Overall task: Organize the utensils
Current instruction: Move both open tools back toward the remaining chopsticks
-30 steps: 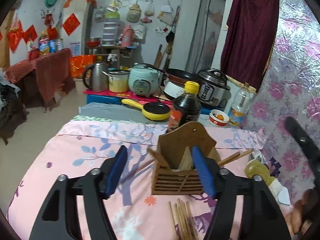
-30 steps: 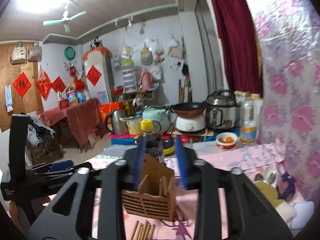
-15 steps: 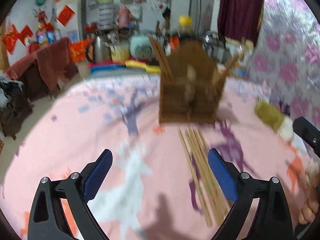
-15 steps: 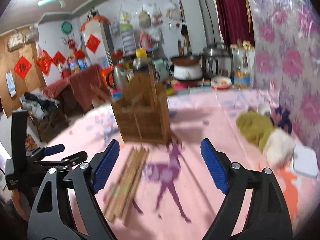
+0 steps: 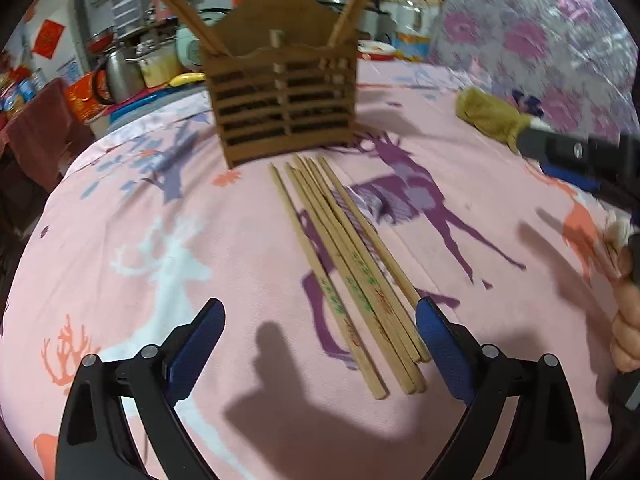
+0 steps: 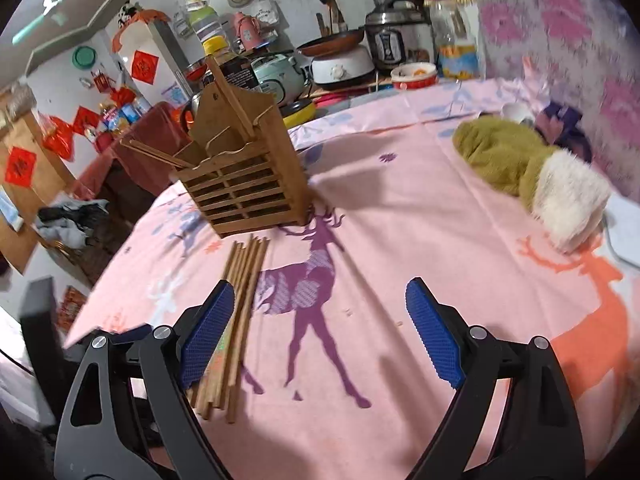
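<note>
wooden chopsticks (image 5: 348, 264) lie in a loose bundle on the pink deer-print cloth of the desk (image 5: 120, 216), tips nearly touching the foot of the slatted wooden holder (image 5: 280, 92), which stands upright toward the far edge with a few sticks already leaning in it.

a second ago both claws were up at the holder, the right one narrowed around its top; now both have dropped low over the cloth and spread. the left claw (image 5: 320, 336) stands wide apart with the thick ends of the bundle between its blue pads, nothing pinched. the right claw (image 6: 320, 328) is opening, its pads empty, the bundle passing just beside and under its left pad; only bare cloth lies between them. a hand (image 5: 626, 320) shows at the right edge of the left view.

this reads as the end of one drop-off and the start of the next pick: the loose sticks are not yet gathered, and the left claw looks best placed to close on them.

an olive plush mitten (image 6: 520, 168) sits toward the right edge.
</note>
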`<state>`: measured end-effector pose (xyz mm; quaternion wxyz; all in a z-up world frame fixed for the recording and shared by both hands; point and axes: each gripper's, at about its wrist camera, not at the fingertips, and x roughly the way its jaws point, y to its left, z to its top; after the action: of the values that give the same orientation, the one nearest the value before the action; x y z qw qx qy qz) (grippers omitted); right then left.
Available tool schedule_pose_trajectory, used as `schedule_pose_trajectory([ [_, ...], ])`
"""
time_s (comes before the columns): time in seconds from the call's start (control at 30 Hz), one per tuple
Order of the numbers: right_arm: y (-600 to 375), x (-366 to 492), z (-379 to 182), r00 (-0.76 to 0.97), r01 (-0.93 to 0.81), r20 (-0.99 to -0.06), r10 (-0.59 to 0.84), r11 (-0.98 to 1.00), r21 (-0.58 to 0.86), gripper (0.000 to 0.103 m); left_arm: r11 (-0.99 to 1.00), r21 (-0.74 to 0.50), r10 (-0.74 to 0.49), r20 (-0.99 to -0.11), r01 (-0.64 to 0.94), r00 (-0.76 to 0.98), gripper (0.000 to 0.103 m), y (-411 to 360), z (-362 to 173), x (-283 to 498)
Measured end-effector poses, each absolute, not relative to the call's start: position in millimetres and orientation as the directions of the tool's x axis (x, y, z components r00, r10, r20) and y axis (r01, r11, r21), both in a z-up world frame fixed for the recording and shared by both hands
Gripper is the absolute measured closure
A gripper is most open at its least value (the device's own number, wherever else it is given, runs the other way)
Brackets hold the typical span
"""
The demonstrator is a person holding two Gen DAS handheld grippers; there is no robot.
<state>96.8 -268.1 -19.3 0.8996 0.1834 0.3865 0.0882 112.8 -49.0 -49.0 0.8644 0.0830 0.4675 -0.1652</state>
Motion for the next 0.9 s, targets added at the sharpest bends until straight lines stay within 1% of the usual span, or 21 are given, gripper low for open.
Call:
schedule_pose_trajectory([
  [0.1,-266.8,97.2,-20.3,0.684,-0.008,-0.671,0.286,0.923,0.386,0.017,0.93,0.007,-0.194,-0.84,0.368,0.506,0.009,-51.4,-51.5,112.8],
  [0.3,-265.9,97.6,-21.2,0.677,-0.005,-0.681,0.281,0.926,0.378,0.015,0.934,-0.052,-0.213,-0.874,0.353,0.436,0.009,-44.9,-62.9,123.3],
  [0.5,-267.3,99.4,-23.3,0.667,0.0,-0.689,0.284,0.925,0.381,0.015,0.939,-0.081,-0.219,-0.889,0.335,0.401,0.009,-39.8,-69.2,128.0],
  [0.63,-267.7,100.3,-24.4,0.662,0.002,-0.692,0.288,0.922,0.386,0.015,0.948,-0.063,-0.194,-0.892,0.311,0.409,0.005,-34.9,-70.6,131.2],
  [0.9,-263.7,100.9,-26.1,0.655,-0.007,-0.698,0.289,0.926,0.377,0.015,0.974,-0.05,-0.143,-0.891,0.221,0.432,0.005,-16.2,-72.0,150.7],
])
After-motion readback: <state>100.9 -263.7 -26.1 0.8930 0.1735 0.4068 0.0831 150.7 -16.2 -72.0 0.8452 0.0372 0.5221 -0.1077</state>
